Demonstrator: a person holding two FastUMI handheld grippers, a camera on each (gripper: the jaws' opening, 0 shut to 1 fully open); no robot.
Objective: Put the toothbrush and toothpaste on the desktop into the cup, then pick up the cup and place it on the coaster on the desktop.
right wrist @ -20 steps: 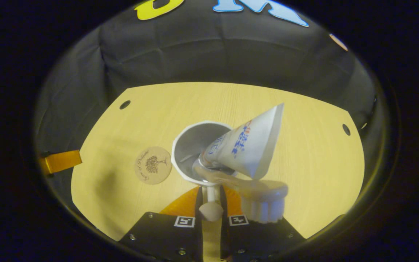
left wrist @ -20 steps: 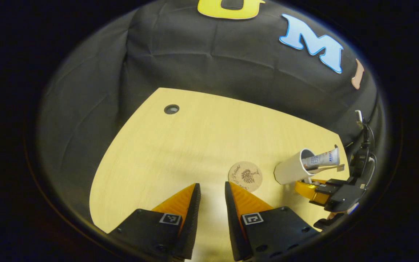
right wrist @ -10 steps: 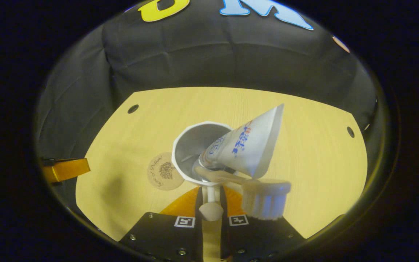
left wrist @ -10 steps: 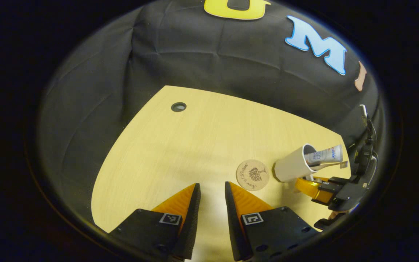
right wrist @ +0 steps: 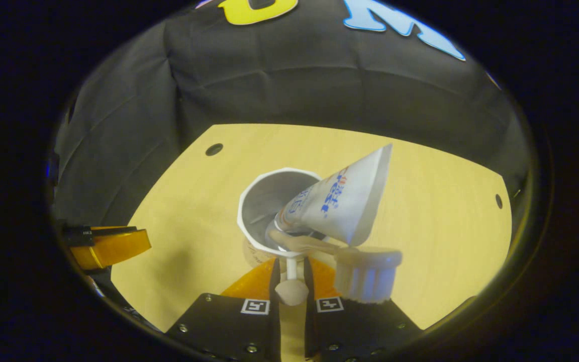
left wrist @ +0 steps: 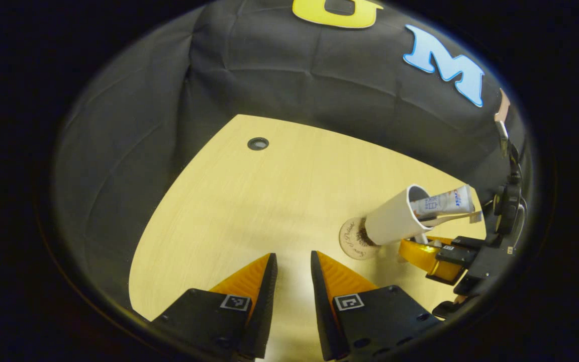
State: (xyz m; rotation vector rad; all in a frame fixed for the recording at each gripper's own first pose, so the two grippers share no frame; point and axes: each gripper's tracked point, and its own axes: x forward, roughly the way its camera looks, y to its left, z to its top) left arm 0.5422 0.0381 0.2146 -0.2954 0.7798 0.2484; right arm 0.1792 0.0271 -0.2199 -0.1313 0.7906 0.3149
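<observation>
A white cup [right wrist: 249, 236] holds the toothpaste tube [right wrist: 345, 201] and the toothbrush [right wrist: 367, 276], both leaning out over its rim. My right gripper [right wrist: 292, 269] is shut on the cup's handle [right wrist: 291, 291]. A sliver of the round cork coaster [right wrist: 254, 257] peeks out under the cup. In the left gripper view the cup [left wrist: 390, 221] overlaps the coaster [left wrist: 352, 241], with the toothpaste [left wrist: 445, 203] and toothbrush [left wrist: 458, 217] sticking out to the right; whether the base touches it I cannot tell. My left gripper [left wrist: 293, 261] stands open over bare desktop, left of the coaster.
The light wooden desktop [left wrist: 249, 201] has a cable hole [left wrist: 258, 144] at the far left and another hole [right wrist: 498, 201] at the right. The left gripper's orange finger [right wrist: 113, 247] sits at the desk's left edge. Black cloth walls surround the desk.
My right gripper has carried the cup leftward, from beside the coaster to over it, so the coaster is now mostly hidden. The left gripper stays open, its view shifted slightly.
</observation>
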